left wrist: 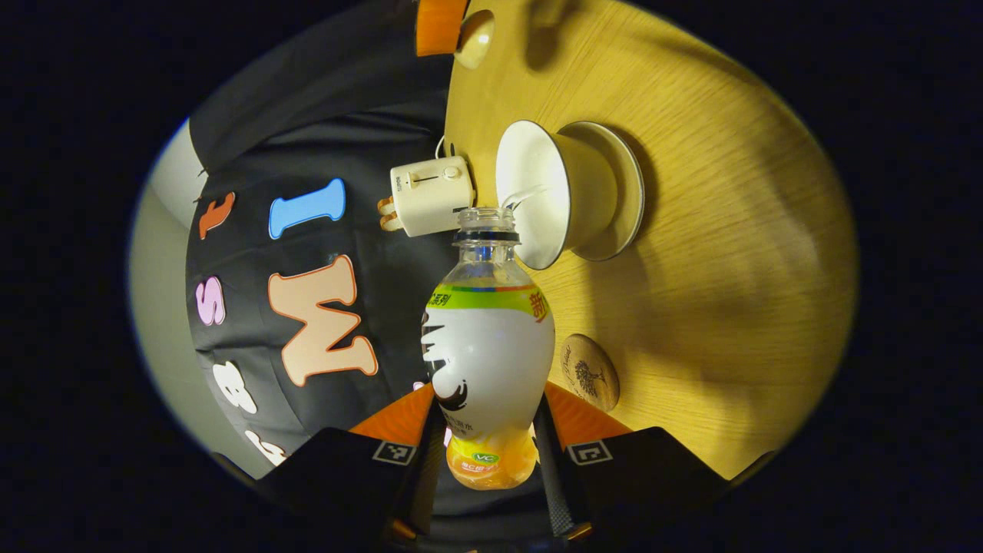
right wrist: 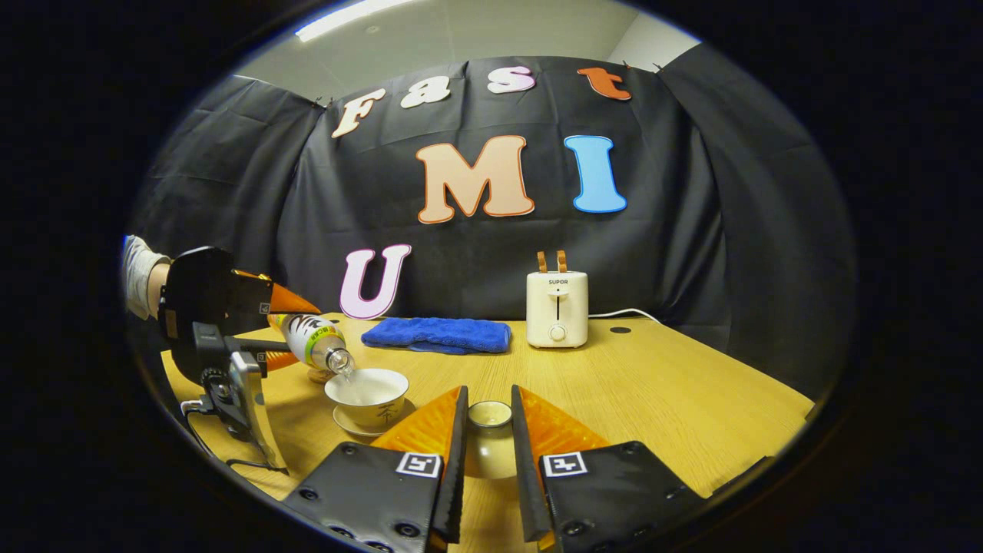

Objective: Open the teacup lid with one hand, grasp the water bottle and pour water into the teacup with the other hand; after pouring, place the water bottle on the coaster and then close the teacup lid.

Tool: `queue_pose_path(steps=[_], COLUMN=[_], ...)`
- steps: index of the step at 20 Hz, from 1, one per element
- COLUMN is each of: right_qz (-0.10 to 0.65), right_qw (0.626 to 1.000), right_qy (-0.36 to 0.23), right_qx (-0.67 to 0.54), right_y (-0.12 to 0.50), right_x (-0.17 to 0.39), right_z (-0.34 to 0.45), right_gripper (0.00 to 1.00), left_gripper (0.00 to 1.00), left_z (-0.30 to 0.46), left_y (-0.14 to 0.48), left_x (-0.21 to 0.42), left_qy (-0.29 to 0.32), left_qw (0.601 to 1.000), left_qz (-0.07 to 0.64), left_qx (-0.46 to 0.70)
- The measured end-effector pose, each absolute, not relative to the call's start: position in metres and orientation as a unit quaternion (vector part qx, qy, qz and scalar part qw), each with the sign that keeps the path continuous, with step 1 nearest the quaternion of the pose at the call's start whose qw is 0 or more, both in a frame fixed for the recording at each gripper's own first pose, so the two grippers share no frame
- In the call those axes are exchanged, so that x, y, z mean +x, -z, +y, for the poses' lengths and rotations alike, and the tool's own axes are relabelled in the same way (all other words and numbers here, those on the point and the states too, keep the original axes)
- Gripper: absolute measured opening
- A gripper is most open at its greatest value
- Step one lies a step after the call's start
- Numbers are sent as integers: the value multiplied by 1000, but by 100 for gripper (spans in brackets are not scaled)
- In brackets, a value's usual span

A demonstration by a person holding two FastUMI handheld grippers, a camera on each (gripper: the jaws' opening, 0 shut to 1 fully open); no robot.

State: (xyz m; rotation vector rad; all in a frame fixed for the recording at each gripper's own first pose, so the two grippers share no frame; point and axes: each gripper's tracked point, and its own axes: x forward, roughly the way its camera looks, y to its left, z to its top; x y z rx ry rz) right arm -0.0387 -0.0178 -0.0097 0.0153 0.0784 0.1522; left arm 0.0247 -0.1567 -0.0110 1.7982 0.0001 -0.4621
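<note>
Counting things up in the right gripper view, going left to right: one left gripper (right wrist: 288, 326) with a sleeve and a hand behind it, one water bottle (right wrist: 316, 342), one teacup (right wrist: 367, 395) on one saucer (right wrist: 361, 426), one blue towel (right wrist: 438, 335), one teacup lid (right wrist: 489, 430), one toaster (right wrist: 557, 309), all on one wooden table (right wrist: 653, 384). The bottle is tipped with its mouth right over the cup's rim, uncapped, and a thin stream of water runs into the cup.

The right gripper (right wrist: 489, 438) has its two fingers narrow and pressed on either side of the lid, holding it just right of the cup; I can't tell whether the lid is lifted off the table or resting on it.

In the left gripper view everything's rolled sideways: toaster (left wrist: 430, 193), then the bottle (left wrist: 488, 361) clamped at its lower body between both fingers of the left gripper (left wrist: 489, 453), then one round coaster (left wrist: 590, 372) flat on the table (left wrist: 729, 269), bare, just beside the bottle. The cup (left wrist: 549, 192) and saucer (left wrist: 618, 192) sit beyond the bottle's mouth.

Hard to make out: the bottle's base is cut off by the fingers, the coaster's engraving is too small to read, and the lid (left wrist: 476, 37) is clipped at the top edge.
</note>
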Motion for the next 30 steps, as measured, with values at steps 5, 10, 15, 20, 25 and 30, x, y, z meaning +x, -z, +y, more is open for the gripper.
queue_pose_path(steps=[5, 10, 15, 20, 25, 30], right_qz=[35, 28, 27, 25, 24, 23], right_qw=[996, 996, 996, 995, 995, 995], right_qy=[-78, -85, -87, -89, -90, -91], right_qx=[15, 14, 22, 21, 21, 22], right_y=[9, 7, 5, 5, 5, 4], right_x=[-40, -41, -41, -42, -42, -41], right_z=[-19, -16, -16, -16, -15, -15], right_gripper=[34, 34, 34, 34, 34, 34], left_gripper=[57, 57, 56, 56, 57, 56], left_z=[-157, -155, -155, -150, -152, -157], left_y=[6, 3, -7, -15, -20, -26], left_x=[26, 31, 29, 32, 33, 34], left_qy=[197, 194, 187, 183, 181, 180], left_qw=[563, 535, 508, 487, 469, 462], left_qz=[4, 6, -1, 0, -4, -13], left_qx=[803, 822, 841, 854, 865, 869])
